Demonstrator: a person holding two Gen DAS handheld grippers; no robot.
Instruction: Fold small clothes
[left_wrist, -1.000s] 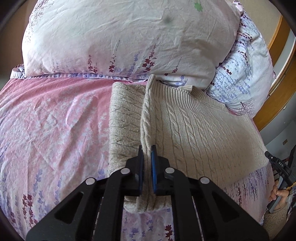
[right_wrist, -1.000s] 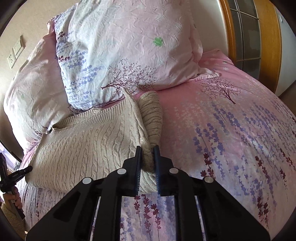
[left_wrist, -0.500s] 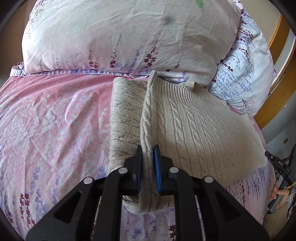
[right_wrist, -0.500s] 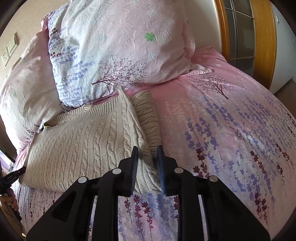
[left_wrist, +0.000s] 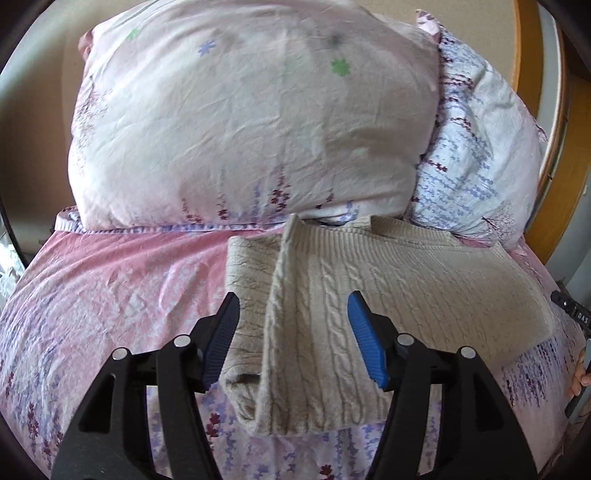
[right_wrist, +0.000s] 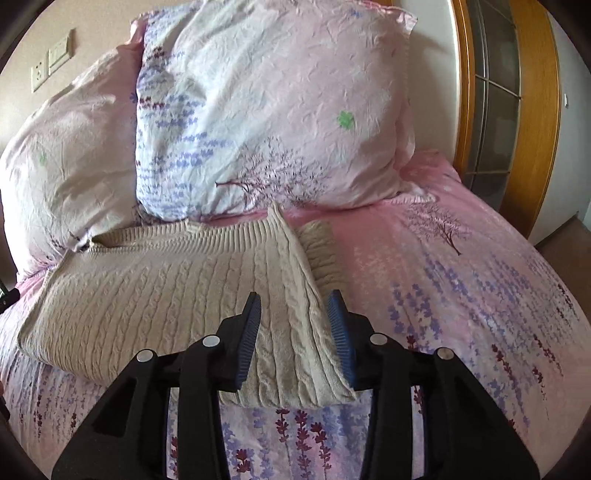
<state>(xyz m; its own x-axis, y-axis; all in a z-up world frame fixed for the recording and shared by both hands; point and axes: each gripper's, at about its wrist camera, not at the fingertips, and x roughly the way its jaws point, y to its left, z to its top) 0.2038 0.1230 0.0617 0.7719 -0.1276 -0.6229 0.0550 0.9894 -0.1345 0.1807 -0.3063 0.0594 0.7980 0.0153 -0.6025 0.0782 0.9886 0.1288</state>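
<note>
step: letting go of side fold | my left gripper (left_wrist: 293, 334) + right gripper (right_wrist: 295, 326): jaws just spread, holding nothing | cable-knit sweater (left_wrist: 388, 314) flat on bedsheet (left_wrist: 110, 295) by pillows | tip: lift straight off so the flap doesn't drag

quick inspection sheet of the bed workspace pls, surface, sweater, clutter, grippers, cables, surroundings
surface: pink floral bedsheet, wrinkled, bare around the garment.
job's things: cream cable-knit sweater lies partly folded, each side edge turned in over its sleeve, neckline toward the pillows.
clutter: two floral pillows stand at the head of the bed, the sweater's neckline close against them.
grippers: left hand-held gripper open, its jaws have just been opening, astride the sweater's folded edge without pressing it; right hand-held gripper open, also just been opening, fold between the pads but free.
cables: nothing seen.
surroundings: wooden door frame right of the bed; wall socket plate on the wall.
</note>
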